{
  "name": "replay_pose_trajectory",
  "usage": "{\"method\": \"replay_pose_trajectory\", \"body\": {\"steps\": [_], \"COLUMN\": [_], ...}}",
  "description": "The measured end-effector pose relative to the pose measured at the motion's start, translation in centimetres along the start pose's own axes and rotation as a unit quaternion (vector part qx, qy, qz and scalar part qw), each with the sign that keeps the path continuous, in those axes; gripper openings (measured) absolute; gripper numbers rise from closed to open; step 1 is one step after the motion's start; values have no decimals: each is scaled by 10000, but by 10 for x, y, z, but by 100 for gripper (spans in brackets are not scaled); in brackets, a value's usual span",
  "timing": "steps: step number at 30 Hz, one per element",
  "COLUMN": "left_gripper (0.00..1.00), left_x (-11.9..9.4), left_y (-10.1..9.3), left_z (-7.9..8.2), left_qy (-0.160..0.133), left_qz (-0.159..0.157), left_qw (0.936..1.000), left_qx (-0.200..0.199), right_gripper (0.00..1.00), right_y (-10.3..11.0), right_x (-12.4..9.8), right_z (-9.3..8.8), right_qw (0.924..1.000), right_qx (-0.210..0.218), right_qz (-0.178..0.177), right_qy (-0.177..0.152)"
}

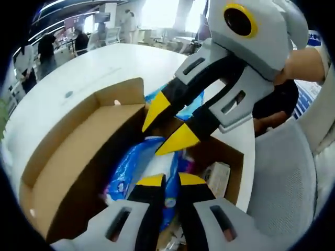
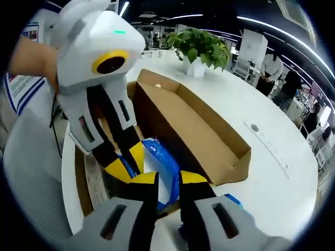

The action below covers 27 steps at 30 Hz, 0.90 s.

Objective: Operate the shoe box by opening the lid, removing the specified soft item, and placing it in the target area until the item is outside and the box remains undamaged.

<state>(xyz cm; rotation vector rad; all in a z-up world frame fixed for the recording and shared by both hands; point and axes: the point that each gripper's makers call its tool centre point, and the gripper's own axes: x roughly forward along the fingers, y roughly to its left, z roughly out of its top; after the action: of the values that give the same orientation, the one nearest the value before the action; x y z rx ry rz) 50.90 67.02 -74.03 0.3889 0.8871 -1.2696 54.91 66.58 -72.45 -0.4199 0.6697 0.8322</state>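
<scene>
1. In the left gripper view, the left gripper (image 1: pixel 171 180) is hovering over the open shoe box (image 1: pixel 78 151), its yellow-tipped jaws standing nearly closed with only a thin gap and nothing visibly between them. Just beyond the tips the blue soft package (image 1: pixel 128 170) is lying inside the box, its long axis running along the box's length. The right gripper (image 1: pixel 168 124) is reaching in from the upper right, jaws spread, tips just above the package's far end. The lid (image 1: pixel 118 97) is hanging open at the box's far side.

2. In the right gripper view, the right gripper (image 2: pixel 168 180) is pointing down into the shoe box (image 2: pixel 209 136), jaws parted around a narrow gap; whether they are pinching the blue soft package (image 2: pixel 159 162) I cannot tell. The package is lying directly ahead of the tips. The left gripper (image 2: pixel 128 159) is coming in from the left, its tips touching or just beside the package.

3. Both grippers look about equally near, so lifting probably depends on one closing across the package's short side.

4. The potted plant (image 2: pixel 201 47) on the white table (image 2: pixel 272 157) appears here; the left gripper view instead reveals a small carton (image 1: pixel 217 178) in the box.
</scene>
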Motion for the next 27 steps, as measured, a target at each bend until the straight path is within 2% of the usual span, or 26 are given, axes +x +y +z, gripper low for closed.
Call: {"method": "replay_pose_trajectory", "body": {"steps": [4,9,14,17,21,27], "left_gripper": [0,0,0,0,0,0], "left_x": [-1,-2,-5,-8,-12,-22], "left_y": [-1,-2,-3,-1,-1,-2], "left_z": [-1,-3,-5,-4,-4,-3], "left_qy": [14,-26,-88,-189,-214,-323], "left_qz": [-54,-119,-144,-129,-76,-55], "left_qw": [10000,9998,9993,9985,9985,9974], "left_qx": [-42,-141,-338,-499,-505,-646], "right_gripper": [10,9,3,0,0,0], "right_y": [0,-4,-9,-8,-6,-3], "right_x": [10,20,24,25,23,16], "right_z": [-4,-4,-6,-4,0,14], "right_qw": [9998,9990,9983,9987,9987,9992], "right_qx": [-167,-395,-475,-415,-445,-379], "right_qz": [39,-33,-141,-82,-79,-97], "right_qy": [124,214,304,276,214,44]}}
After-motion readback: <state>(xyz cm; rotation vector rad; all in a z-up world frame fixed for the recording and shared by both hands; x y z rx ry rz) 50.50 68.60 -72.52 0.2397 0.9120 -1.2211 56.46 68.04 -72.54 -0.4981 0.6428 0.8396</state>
